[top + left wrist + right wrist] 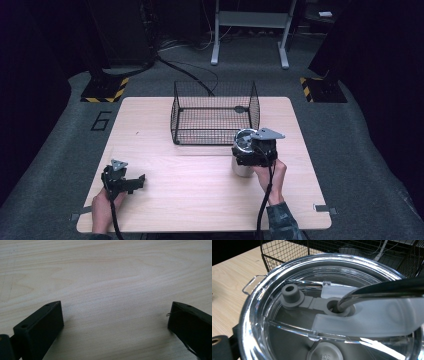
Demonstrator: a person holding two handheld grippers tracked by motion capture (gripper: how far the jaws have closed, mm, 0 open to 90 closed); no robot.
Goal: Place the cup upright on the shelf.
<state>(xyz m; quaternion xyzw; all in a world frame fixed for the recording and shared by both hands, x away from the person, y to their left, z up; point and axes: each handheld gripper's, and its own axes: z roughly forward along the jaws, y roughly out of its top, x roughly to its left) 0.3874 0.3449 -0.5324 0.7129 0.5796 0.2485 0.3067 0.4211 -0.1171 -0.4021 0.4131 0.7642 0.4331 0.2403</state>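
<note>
The right gripper (254,150) is clenched around a silver metal tumbler with a clear plastic lid (243,152), which stands upright on the light wooden desk (200,185) just in front of the black wire basket (215,112), near the basket's right front corner. From the right gripper view the lid (332,315) is seated on the cup, with a grey rubber stopper (290,293) flipped out of its hole and a metal straw (382,290) passing down through the lid's opening. The cup's base looks to be touching the desk or just above it; the high view does not settle which.

The left gripper (131,184) rests well to the left of the basket, near the front edge of the desk, held by the person's left hand (102,205). Its jaws stand wide apart with nothing between them, only bare wood grain (112,290) in the left gripper view.

As a judgement, the work appears to be putting the tumbler into the basket. The grasp is made, so the first part is done. The basket seems to hold nothing but a small dark thing near its back right corner, too small to identify. What is left is lifting the tumbler over the basket's front wall, setting it down inside and letting go. The tall straw will need to clear the wire rim on the way in.
</note>
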